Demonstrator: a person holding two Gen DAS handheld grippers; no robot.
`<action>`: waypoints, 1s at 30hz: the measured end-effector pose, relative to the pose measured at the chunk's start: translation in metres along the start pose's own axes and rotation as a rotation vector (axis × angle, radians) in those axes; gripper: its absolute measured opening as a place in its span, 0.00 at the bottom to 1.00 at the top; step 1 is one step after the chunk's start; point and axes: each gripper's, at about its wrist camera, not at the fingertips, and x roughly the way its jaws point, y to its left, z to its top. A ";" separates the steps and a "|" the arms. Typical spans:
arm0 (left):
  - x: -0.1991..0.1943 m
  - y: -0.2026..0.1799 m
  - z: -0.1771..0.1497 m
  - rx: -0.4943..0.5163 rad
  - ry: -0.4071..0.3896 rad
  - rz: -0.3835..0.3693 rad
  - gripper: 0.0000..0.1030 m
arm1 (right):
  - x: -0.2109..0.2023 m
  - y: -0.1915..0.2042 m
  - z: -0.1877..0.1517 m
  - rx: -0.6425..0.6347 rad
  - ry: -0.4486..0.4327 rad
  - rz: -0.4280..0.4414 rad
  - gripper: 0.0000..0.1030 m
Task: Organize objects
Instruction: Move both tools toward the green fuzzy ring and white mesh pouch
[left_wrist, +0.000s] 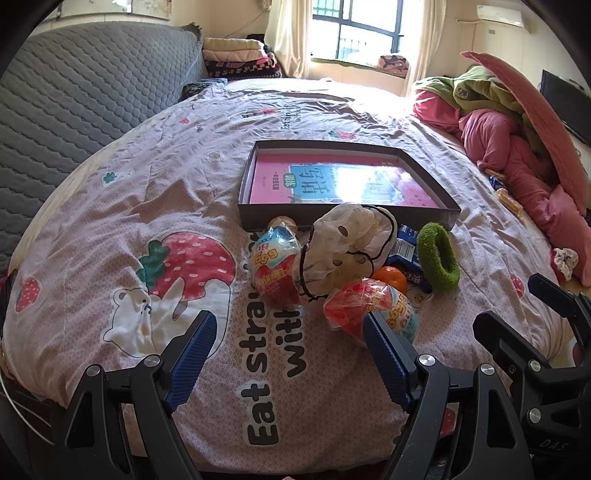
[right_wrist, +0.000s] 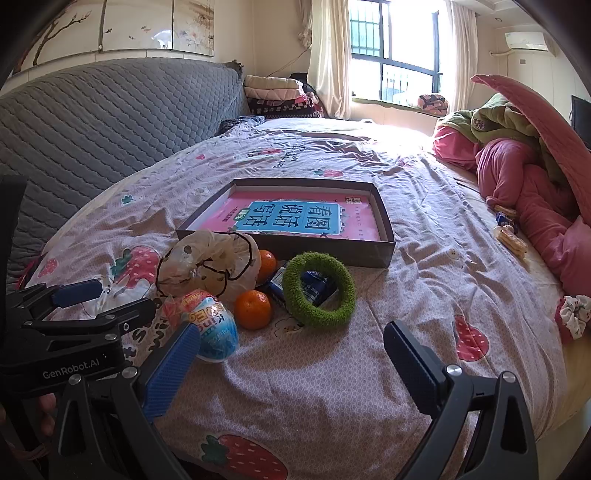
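A dark shallow box (left_wrist: 424, 214) (right_wrist: 384, 236) with a pink book (left_wrist: 332, 184) (right_wrist: 295, 218) inside lies on the bed. In front of it is a pile: two wrapped toy eggs (left_wrist: 273, 266) (left_wrist: 373, 306) (right_wrist: 214, 328), a white cloth pouch (left_wrist: 343, 247) (right_wrist: 207, 262), two oranges (right_wrist: 253, 308) (right_wrist: 266, 264) (left_wrist: 390, 277), a blue packet (left_wrist: 406, 254) (right_wrist: 314, 288) and a green fuzzy ring (left_wrist: 439, 256) (right_wrist: 319, 293). My left gripper (left_wrist: 291, 350) is open, just short of the pile, its right finger by the near egg. My right gripper (right_wrist: 291, 350) is open and empty before the ring and orange.
The bed has a strawberry-print sheet (left_wrist: 110, 221) (right_wrist: 424, 280). A grey quilted headboard (left_wrist: 74, 96) stands at left. Pink and green bedding (left_wrist: 517, 147) (right_wrist: 524, 177) is heaped at right, with snack packets (right_wrist: 511, 236) and a scrunchie (right_wrist: 572, 317) beside it.
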 end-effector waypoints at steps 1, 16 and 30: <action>0.000 0.000 0.000 0.000 -0.001 0.000 0.80 | 0.000 0.000 0.000 0.001 0.000 0.000 0.97; 0.004 -0.001 -0.003 -0.005 0.022 -0.029 0.80 | 0.004 -0.004 -0.003 0.006 0.010 -0.001 0.97; 0.015 -0.004 -0.006 -0.007 0.049 -0.055 0.80 | 0.013 -0.012 -0.009 0.015 0.025 -0.018 0.97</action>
